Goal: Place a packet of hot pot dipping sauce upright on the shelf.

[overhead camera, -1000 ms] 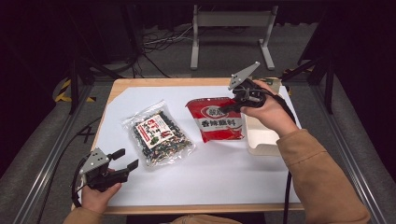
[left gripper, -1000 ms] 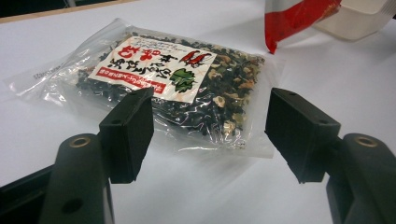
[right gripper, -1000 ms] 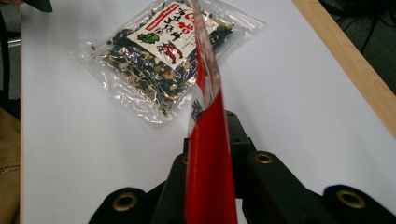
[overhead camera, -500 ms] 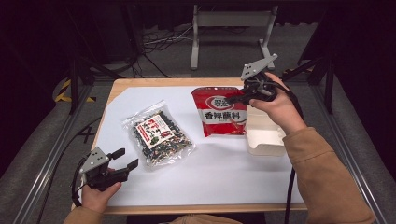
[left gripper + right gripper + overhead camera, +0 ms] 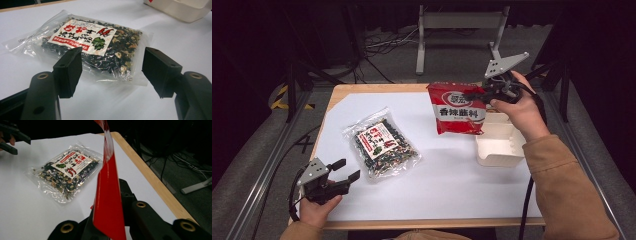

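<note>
— Tongs on our right [image 5: 476,93] are pinching the red seasoning packet [image 5: 457,109] by its top edge; it hangs above the worktop [image 5: 452,185], beside the white tray [image 5: 501,145].

— And our left tongs [image 5: 346,170]?

— Spread wide, holding nothing, low over the worktop and pointing at the clear bag of dried mix [image 5: 381,142], which lies flat.

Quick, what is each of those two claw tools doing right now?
Left gripper: open, holding nothing, near the clear packet.
Right gripper: closed on the red packet, lifted off the table beside the white tray.
</note>
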`<state>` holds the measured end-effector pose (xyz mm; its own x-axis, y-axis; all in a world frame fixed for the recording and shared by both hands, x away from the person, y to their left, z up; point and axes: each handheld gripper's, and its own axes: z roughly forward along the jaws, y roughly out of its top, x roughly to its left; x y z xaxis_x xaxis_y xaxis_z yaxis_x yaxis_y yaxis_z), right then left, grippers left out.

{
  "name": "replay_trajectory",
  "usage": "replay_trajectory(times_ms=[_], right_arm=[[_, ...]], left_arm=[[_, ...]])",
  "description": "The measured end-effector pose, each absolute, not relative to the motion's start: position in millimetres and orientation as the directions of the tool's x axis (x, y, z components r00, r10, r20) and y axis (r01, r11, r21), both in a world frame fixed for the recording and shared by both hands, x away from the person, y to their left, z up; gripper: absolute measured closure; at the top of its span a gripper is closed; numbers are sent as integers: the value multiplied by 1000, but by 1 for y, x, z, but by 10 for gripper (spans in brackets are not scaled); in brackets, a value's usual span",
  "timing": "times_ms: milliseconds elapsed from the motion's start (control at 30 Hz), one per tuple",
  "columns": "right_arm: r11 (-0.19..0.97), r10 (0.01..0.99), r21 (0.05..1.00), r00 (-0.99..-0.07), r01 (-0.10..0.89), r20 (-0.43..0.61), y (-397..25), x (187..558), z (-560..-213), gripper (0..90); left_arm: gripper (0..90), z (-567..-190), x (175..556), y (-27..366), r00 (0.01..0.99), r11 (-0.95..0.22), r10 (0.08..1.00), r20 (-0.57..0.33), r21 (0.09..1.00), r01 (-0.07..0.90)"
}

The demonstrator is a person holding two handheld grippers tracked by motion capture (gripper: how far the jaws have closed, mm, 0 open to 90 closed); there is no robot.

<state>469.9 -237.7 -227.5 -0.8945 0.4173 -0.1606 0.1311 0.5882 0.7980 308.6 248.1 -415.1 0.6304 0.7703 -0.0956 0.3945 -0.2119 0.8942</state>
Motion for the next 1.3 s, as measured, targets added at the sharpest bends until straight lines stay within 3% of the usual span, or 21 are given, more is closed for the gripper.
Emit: replay_trajectory(times_ms=[1300], right_arm=[[522, 577, 843, -781, 126, -241, -309, 482, -225, 887]], left_arm=[[329, -416, 310, 248, 630, -218, 771, -92, 891, 397]])
